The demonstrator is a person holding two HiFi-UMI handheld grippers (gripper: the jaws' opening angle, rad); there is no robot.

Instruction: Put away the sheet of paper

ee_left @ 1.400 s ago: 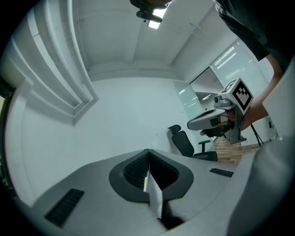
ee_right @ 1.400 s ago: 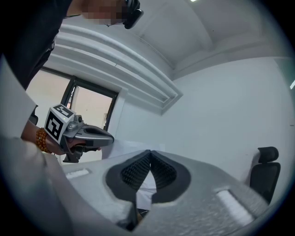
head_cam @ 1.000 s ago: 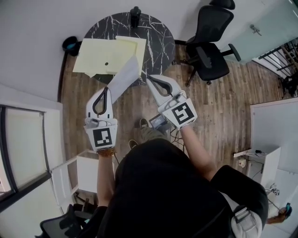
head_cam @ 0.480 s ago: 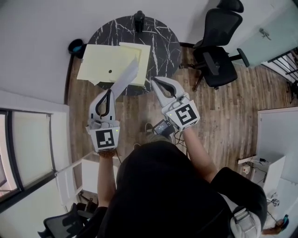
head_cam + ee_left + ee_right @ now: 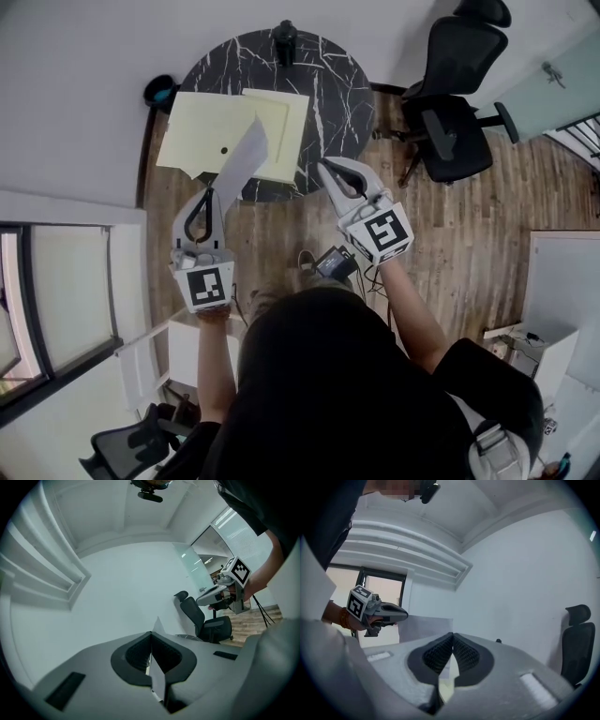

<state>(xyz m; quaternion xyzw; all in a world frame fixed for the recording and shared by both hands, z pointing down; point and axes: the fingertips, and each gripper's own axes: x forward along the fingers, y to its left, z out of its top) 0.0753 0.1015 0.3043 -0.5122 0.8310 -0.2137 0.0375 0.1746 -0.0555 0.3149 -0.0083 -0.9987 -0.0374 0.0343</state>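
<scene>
My left gripper [image 5: 208, 192] is clamped tight on the sheet of paper [image 5: 240, 157]. In the left gripper view the jaws are pressed together, with the thin edge of the sheet running down between the ribbed pads and one corner poking up past the tips. In the head view the sheet rises at a slant from those jaws, left of centre, toward the upper middle of the frame. Its far end overlaps the pale yellow sheets [image 5: 208, 129] in the picture, though I cannot tell whether it touches them. My right gripper [image 5: 326, 167] sits just right of centre, apart from the sheet. In the right gripper view its tips meet with nothing caught between them, and only a pale sliver of background shows through the gap lower down. That view also shows the grey sheet standing out from the left gripper at the left of the frame. Beyond both tools, at the top centre of the head view, is the round black marble table [image 5: 328, 94]. The yellow sheets lie on its left half and hang over the edge. A dark object [image 5: 284, 39] stands at the table's far rim. A black office chair [image 5: 455, 112] stands at the upper right on the wooden floor [image 5: 450, 225].
</scene>
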